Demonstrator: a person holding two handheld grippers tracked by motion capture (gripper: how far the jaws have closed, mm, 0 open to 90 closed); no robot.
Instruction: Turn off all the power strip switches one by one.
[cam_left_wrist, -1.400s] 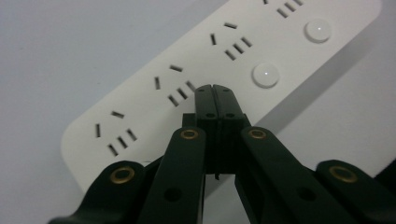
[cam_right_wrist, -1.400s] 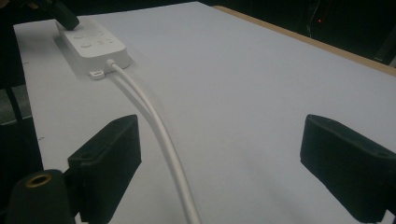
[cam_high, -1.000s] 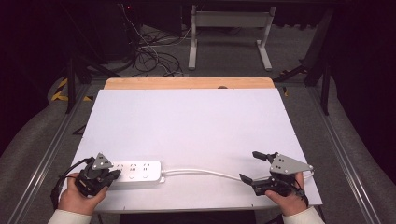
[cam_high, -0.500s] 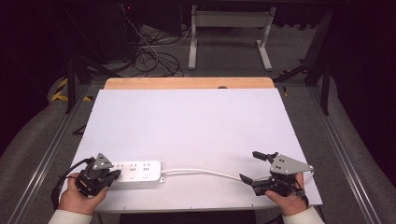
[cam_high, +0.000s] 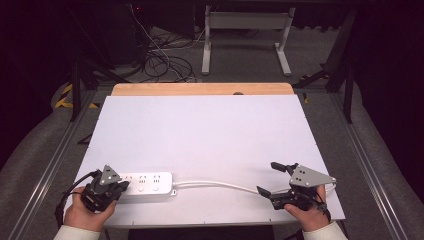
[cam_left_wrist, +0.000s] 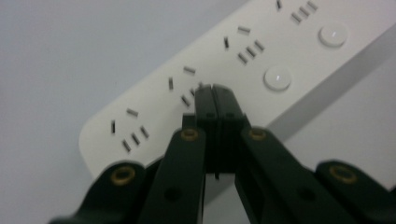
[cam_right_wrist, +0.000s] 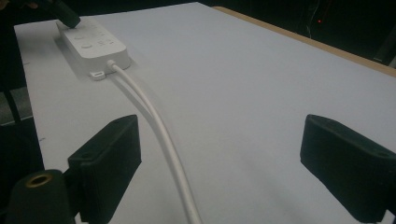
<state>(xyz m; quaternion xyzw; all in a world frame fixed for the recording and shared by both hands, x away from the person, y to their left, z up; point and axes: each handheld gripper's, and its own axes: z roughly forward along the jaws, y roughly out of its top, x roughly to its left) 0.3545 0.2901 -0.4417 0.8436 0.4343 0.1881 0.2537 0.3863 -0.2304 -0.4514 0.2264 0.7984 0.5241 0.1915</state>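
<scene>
White plastic is the material of the power strip (cam_high: 145, 183), which lies flat on the white table top (cam_high: 210, 135) near the front left corner, with its long side parallel to the front edge. From its right end a white cable (cam_high: 220, 185) runs along the front edge toward the front right corner.

At the left end of the strip, the left gripper (cam_high: 111, 186) is held in the person's left hand (cam_high: 87, 216). In the left gripper view its two black jaws are pressed together with nothing between them, and the joined tip (cam_left_wrist: 215, 93) is over the top face of the power strip (cam_left_wrist: 224, 70), just beside a group of socket slots. I cannot tell whether the tip really touches the plastic. Two round white buttons (cam_left_wrist: 277, 77) are visible further along the strip.

Near the front right corner, the right gripper (cam_high: 274, 179) is held in the person's right hand (cam_high: 307, 215). Its jaws stand wide apart. In the right gripper view the cable (cam_right_wrist: 159, 135) passes between them, closer to the left jaw, and neither jaw touches it. The cable lies on the table top and leads back to the power strip (cam_right_wrist: 93, 44) far behind.
</scene>
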